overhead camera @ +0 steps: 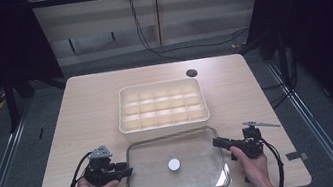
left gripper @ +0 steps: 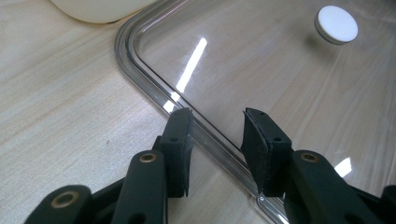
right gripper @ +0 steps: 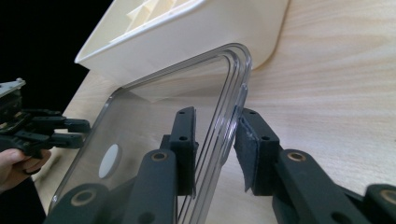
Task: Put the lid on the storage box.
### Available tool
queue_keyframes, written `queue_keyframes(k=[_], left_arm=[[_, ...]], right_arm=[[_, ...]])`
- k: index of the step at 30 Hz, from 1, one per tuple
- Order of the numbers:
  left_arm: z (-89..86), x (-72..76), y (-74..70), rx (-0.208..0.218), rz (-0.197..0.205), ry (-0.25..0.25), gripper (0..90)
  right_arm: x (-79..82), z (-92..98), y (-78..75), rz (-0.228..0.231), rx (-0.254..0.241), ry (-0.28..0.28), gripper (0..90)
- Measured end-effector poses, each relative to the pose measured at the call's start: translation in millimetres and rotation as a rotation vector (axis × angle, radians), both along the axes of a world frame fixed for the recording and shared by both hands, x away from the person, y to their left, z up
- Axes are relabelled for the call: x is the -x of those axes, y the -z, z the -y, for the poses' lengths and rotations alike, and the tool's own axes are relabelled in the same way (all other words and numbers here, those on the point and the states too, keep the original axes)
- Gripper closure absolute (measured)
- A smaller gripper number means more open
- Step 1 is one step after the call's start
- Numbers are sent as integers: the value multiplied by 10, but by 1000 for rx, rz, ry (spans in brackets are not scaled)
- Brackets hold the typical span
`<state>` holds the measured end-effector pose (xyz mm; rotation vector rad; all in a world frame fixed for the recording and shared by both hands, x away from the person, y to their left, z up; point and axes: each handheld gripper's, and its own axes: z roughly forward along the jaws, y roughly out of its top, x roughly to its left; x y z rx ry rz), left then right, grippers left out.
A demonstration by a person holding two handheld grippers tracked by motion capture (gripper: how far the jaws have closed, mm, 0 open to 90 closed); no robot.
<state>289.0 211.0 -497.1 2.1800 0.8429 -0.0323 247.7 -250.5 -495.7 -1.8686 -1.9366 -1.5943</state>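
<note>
The left gripper (overhead camera: 127, 171) straddles the left rim of the clear lid (overhead camera: 190, 143); in the left gripper view its jaws sit narrowly apart with the rim between them, pads not pressing. The right gripper (overhead camera: 219, 142) brackets the lid's right rim; in the right gripper view its jaws stand close on either side, and I cannot tell whether the pads bite. The lid lies flat on the table (overhead camera: 85, 106), white knob (overhead camera: 173, 163) up, just in front of the cream tray (overhead camera: 164, 122).
</note>
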Motion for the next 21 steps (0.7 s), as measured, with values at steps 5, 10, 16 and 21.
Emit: queue_keyframes(k=[5,10,16,21], left_arm=[[3,0,3,4,4,1,600],[6,-4,7,10,3,4,597],[5,-7,10,14,4,11,588],[10,-10,18,27,2,5,567]], right_arm=[[0,-25,2,3,-4,-30,652],[-21,-55,-8,9,-9,-46,636],[-53,-70,-1,5,9,-52,582],[-39,-30,-11,6,-11,-45,675]])
